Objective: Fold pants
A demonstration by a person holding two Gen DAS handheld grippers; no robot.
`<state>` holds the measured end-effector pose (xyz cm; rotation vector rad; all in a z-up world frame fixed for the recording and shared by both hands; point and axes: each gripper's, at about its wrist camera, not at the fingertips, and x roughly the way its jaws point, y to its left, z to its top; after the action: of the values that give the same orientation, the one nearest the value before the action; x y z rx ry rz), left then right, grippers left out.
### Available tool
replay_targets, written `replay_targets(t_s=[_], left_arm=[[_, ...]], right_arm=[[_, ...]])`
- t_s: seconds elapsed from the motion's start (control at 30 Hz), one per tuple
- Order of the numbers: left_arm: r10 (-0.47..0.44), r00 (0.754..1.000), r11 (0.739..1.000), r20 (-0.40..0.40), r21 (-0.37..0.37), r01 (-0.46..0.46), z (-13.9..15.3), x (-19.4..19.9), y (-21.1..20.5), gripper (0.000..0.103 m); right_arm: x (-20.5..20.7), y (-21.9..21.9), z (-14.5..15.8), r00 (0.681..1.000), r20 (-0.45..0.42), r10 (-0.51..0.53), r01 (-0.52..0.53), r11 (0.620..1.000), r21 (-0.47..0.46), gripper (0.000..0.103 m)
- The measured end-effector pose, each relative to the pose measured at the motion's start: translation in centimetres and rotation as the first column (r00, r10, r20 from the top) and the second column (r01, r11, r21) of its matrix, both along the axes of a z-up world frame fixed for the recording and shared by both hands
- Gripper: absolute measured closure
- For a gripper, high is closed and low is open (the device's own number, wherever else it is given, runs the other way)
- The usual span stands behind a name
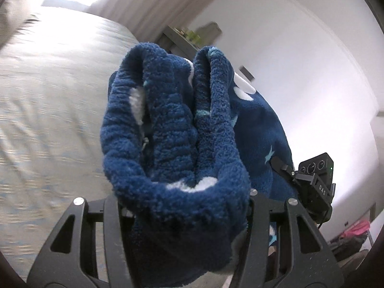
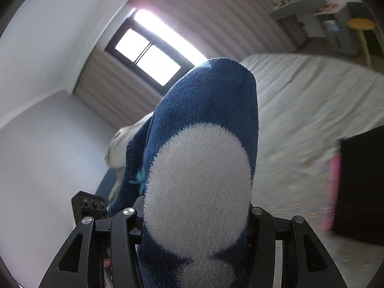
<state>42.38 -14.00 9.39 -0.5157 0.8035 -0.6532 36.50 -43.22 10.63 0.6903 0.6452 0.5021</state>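
The pants (image 1: 172, 129) are dark blue fleece with white dots and small light-blue stars. In the left wrist view, my left gripper (image 1: 184, 218) is shut on a bunched, ribbed edge of them, which fills the middle and hides the fingertips. The right gripper's body (image 1: 314, 180) shows at the right, behind the hanging cloth. In the right wrist view, my right gripper (image 2: 194, 225) is shut on another part of the pants (image 2: 206, 110), a fold with a large white dot. Both hold the pants up above the bed.
A bed with a pale patterned cover (image 1: 48, 91) lies below and to the left; it also shows in the right wrist view (image 2: 312, 100). A window (image 2: 146, 55), curtains, a grey shelf (image 2: 302, 4) and a yellow stool (image 2: 362, 26) stand beyond. Clothes lie on the floor (image 1: 355, 235).
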Motion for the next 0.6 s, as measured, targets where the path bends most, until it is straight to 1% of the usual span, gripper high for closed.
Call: replay_targets(t_s=[0.07, 0.17, 0.27, 0.3, 0.4, 0.43, 0.47, 0.53, 0.57, 0.6], left_arm=[[-0.041, 0.999, 0.999, -0.011, -0.004, 0.041, -0.7, 0.9, -4.6, 0.048], [-0.083, 0.996, 0.997, -0.033, -0.011, 0.082, -2.1, 2.3, -9.6, 0.048], [-0.131, 0.990, 0.991, -0.057, 0.015, 0.132, -4.3, 3.7, -15.5, 0.048], [-0.140, 0.988, 0.990, -0.061, 0.024, 0.142, -4.8, 4.2, -16.4, 0.048], [-0.166, 0.982, 0.985, -0.092, 0.034, 0.170, -7.8, 5.7, -20.5, 0.048], [-0.168, 0.981, 0.984, -0.098, 0.039, 0.172, -8.9, 6.2, -21.4, 0.048], [-0.167, 0.981, 0.984, -0.101, 0.046, 0.173, -9.4, 6.8, -22.1, 0.048], [-0.160, 0.981, 0.984, -0.111, 0.064, 0.168, -12.0, 7.7, -23.5, 0.047], [-0.139, 0.985, 0.986, -0.105, 0.078, 0.148, -13.3, 7.9, -23.7, 0.045], [-0.129, 0.987, 0.988, -0.093, 0.078, 0.136, -13.8, 7.4, -24.0, 0.038]], right_arm=[[-0.8, -4.6, -0.3, 0.998, -0.015, -0.054, 0.054, 0.998, -0.013, 0.052], [-2.1, -10.0, -1.0, 0.992, -0.032, -0.119, 0.118, 0.993, -0.023, 0.052], [-3.0, -15.4, -2.4, 0.981, -0.052, -0.187, 0.185, 0.982, -0.040, 0.052], [-3.3, -17.1, -3.1, 0.976, -0.064, -0.206, 0.204, 0.978, -0.040, 0.052], [-3.4, -21.9, -6.0, 0.964, -0.104, -0.244, 0.243, 0.970, -0.025, 0.052], [-3.3, -23.3, -7.0, 0.961, -0.113, -0.252, 0.252, 0.968, -0.017, 0.052], [-3.3, -24.5, -8.1, 0.958, -0.120, -0.260, 0.261, 0.965, -0.010, 0.051], [-3.1, -26.3, -10.8, 0.953, -0.133, -0.271, 0.272, 0.962, -0.013, 0.051], [-2.9, -27.0, -12.2, 0.949, -0.145, -0.279, 0.279, 0.960, -0.017, 0.051], [-2.9, -28.1, -13.7, 0.943, -0.168, -0.287, 0.288, 0.957, -0.017, 0.050]])
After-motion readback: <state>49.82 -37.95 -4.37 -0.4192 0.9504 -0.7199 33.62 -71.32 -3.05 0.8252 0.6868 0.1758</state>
